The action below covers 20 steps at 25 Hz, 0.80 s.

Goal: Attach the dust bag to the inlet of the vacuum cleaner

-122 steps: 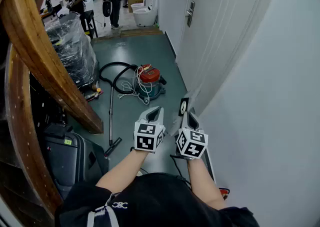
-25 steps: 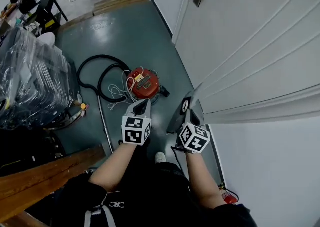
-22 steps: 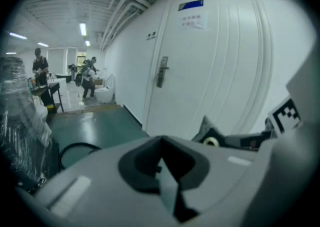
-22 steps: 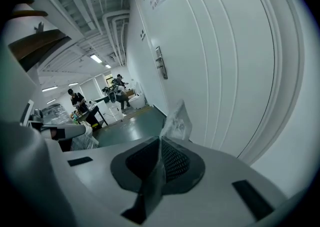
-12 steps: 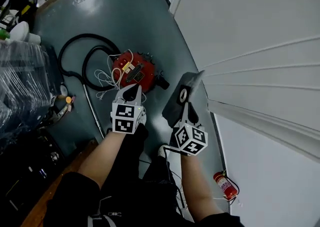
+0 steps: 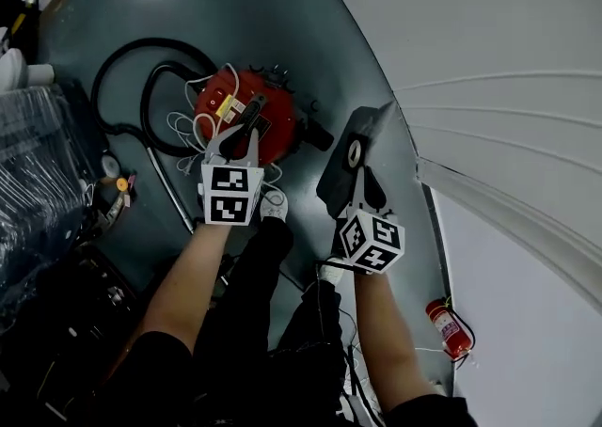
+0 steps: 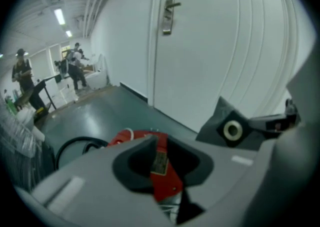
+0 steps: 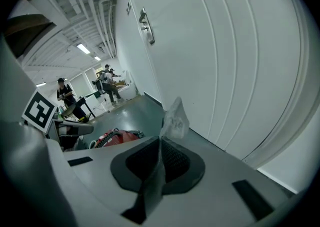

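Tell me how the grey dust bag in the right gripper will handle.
The dust bag probably flops: it is pinched thin between the jaws of the right gripper, and its free end crumples. It is likely light, held by one edge. Its collar looks stiffer.

Bare floor (image 6: 235,2) lies open beyond the red vacuum cleaner (image 6: 282,107). The black hose (image 6: 150,40) and white cord (image 6: 184,124) crowd its left side; the white wall (image 6: 489,39) closes off the right.

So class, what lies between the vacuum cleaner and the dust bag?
Mostly bare green floor; a black stub on the vacuum cleaner juts toward the dust bag. The head view shows it.
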Tool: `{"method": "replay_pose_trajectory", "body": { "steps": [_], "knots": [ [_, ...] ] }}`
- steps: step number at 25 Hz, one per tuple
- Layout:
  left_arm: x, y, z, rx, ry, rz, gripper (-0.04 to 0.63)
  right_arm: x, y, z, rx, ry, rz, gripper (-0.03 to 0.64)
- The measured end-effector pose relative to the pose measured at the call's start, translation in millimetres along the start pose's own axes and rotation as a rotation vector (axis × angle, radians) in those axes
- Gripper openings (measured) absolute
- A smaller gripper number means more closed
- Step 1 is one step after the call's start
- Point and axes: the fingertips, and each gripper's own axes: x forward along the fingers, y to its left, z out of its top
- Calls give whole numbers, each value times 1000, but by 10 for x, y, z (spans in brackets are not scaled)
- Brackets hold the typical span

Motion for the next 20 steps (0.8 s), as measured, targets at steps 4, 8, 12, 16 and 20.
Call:
{"method": "replay_pose_trajectory", "body": {
  "steps": [4,8,12,16,20],
  "knots": [
    [246,178,-256,71,80,-4,190,169,-63,-243,5,26,-12,12],
    [455,335,-519,78,156,-13,225,331,-144,-417,24,41,-29,12],
    [583,345,-693,94,214,-46,249,480,-183,-559,21,60,-42,12],
    [689,331,-714,133,219,-35,226,679,-151,-713,29,91,-36,12],
    [684,373,-735,136,243,-35,153,791,-76,-828,49,114,-25,12]
  ]
}}
